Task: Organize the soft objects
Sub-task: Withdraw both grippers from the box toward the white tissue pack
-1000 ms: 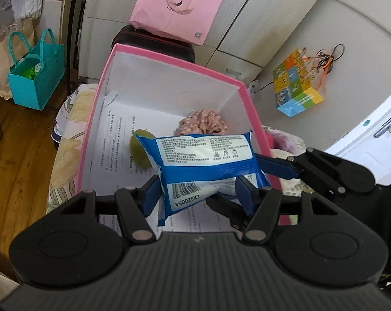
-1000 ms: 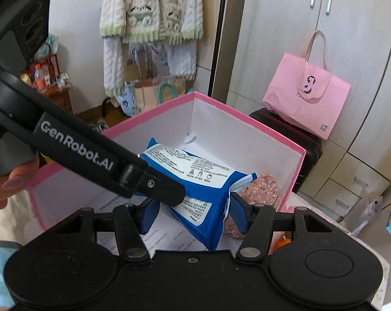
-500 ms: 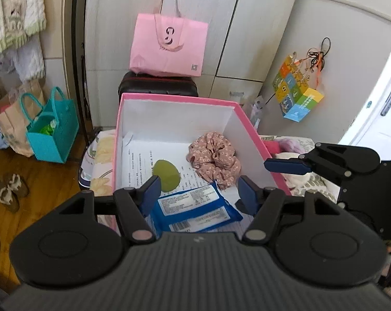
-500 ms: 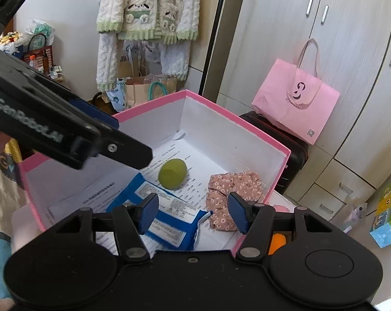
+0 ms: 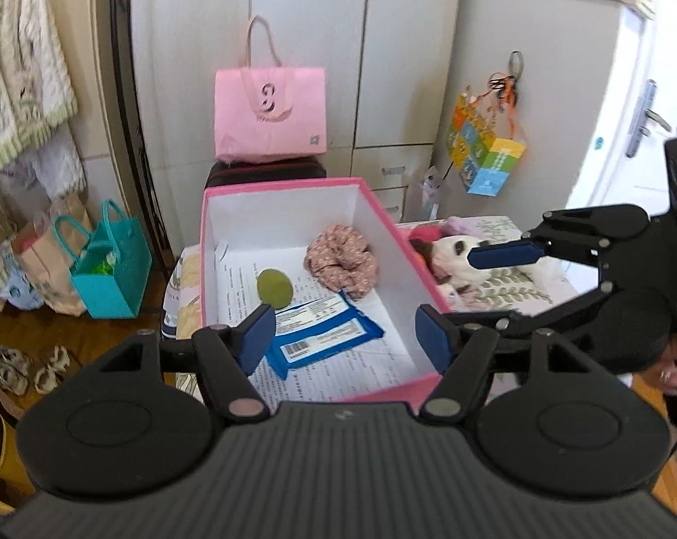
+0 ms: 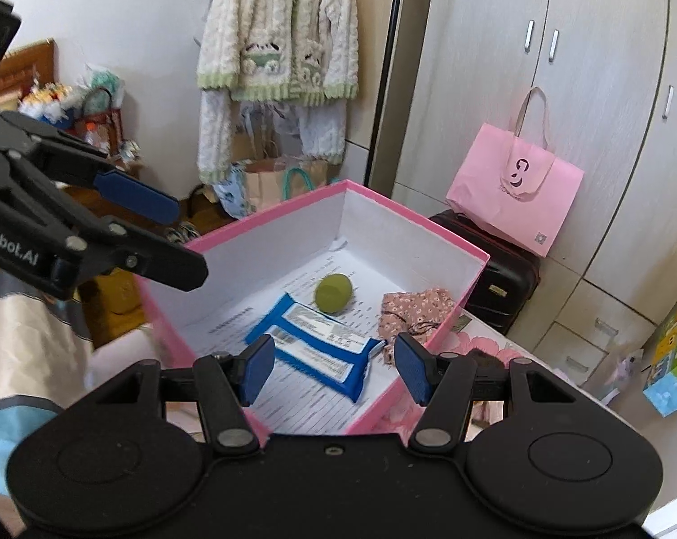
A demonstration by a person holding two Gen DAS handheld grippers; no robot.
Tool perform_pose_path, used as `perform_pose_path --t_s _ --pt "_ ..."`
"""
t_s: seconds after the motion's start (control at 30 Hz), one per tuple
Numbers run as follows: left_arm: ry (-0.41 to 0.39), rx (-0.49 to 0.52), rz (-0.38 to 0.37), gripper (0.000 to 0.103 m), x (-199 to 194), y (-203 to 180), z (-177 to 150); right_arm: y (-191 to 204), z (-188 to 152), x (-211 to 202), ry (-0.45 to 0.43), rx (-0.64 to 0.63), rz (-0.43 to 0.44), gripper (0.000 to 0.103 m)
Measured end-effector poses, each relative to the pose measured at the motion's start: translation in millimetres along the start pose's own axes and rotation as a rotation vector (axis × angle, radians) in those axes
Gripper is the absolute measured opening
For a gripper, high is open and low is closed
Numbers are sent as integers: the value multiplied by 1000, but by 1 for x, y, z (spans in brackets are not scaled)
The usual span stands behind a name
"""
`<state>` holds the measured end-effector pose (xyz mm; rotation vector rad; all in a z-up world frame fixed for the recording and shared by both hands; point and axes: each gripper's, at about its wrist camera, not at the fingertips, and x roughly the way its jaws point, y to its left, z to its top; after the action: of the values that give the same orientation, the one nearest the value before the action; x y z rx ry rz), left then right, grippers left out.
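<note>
Three soft items lie on the printed paper lining the pink box in the left wrist view: a blue wipes pack flat near the front, a green sponge just behind it toward the left, and a floral scrunchie toward the right wall. The left gripper stands above the near end of the box with its blue pads spread; its jaws have just been opening, and nothing sits between them, the wipes pack lying free on the box floor below. To the right, the right gripper reaches in from the side over a floral cloth, outside the box, above a plush toy lying just beside the box's right wall. A pink tote bag rests on a dark suitcase behind the box, and a teal bag stands on the wooden floor to the left. In the right wrist view, the right gripper is released, pads apart and empty, aimed over the near right corner of the pink box. The blue wipes pack lies flat on the paper, the green sponge just behind it, the floral scrunchie against the right wall. The left gripper shows at the left edge, raised above the box's left wall, fingers parted and holding nothing.
</note>
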<state>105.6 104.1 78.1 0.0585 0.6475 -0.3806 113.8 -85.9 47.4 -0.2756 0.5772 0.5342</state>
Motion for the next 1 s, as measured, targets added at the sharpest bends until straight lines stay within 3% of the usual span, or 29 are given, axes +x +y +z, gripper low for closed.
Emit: perform_pose_path --t_s 0.4,0.73,1.0 --pt "-22 101 -117 73 -53 -74 -9 -36 -30 -97 -120 149 92 65" --pt "38 266 -198 73 -46 -147 -31 -53 -86 -153 -181 189 34 66" --pt "65 329 -189 73 -12 -186 -52 -67 -139 -161 -186 232 -45 68"
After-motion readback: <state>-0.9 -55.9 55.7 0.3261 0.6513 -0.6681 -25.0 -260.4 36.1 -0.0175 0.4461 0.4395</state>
